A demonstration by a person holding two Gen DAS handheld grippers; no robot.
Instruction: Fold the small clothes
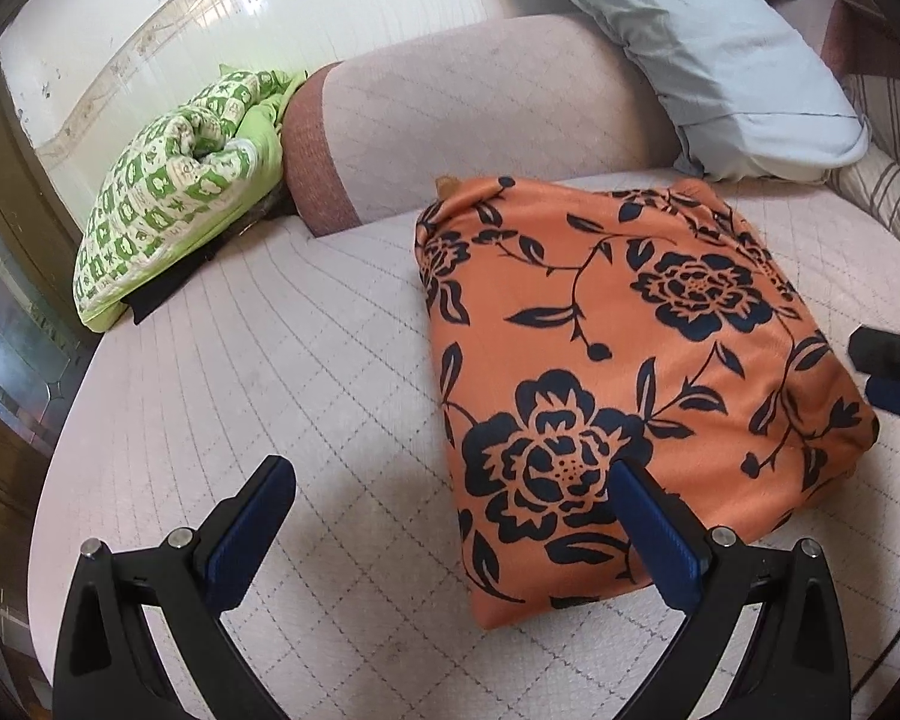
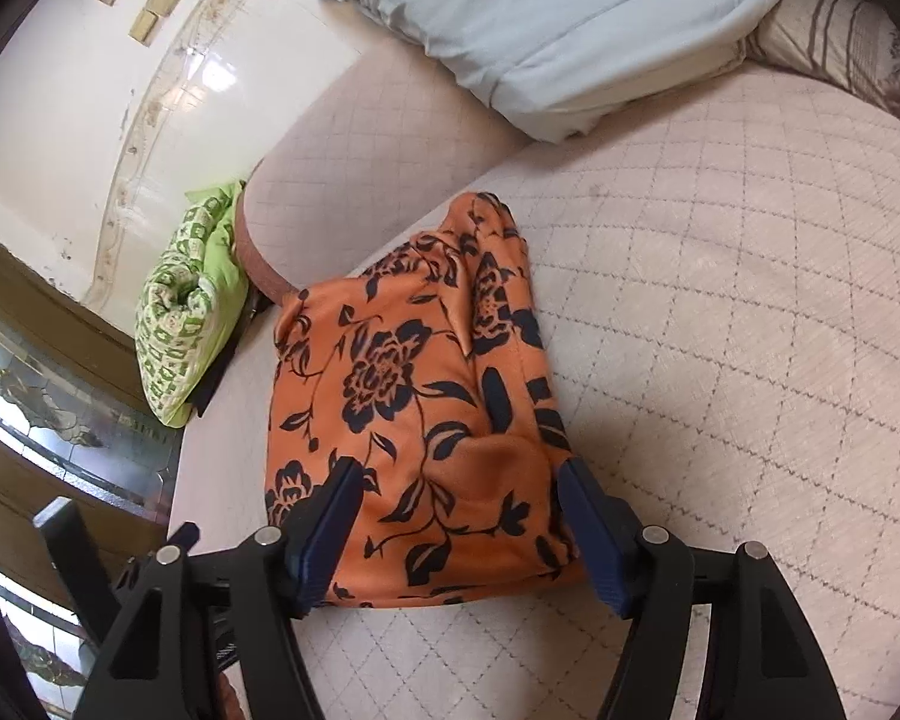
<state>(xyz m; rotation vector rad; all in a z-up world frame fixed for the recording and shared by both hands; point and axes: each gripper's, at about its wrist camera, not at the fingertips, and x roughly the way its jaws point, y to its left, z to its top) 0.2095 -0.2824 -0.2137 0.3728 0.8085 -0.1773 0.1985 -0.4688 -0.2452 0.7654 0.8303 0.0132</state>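
My left hand-held gripper (image 1: 450, 501) and right hand-held gripper (image 2: 456, 507) both stand wide apart and hold nothing, so I should lift them straight off the folded orange cloth with dark flowers (image 1: 618, 360) lying on the pale quilted bed (image 1: 270, 360), without snagging it.

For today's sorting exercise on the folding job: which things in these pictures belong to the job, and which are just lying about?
Belong to the job:
- orange floral garment, folded on the quilted sofa seat
- left claw, open
- right claw, open

Just lying about:
- green patterned bundle
- pale blue pillow
- striped cushion
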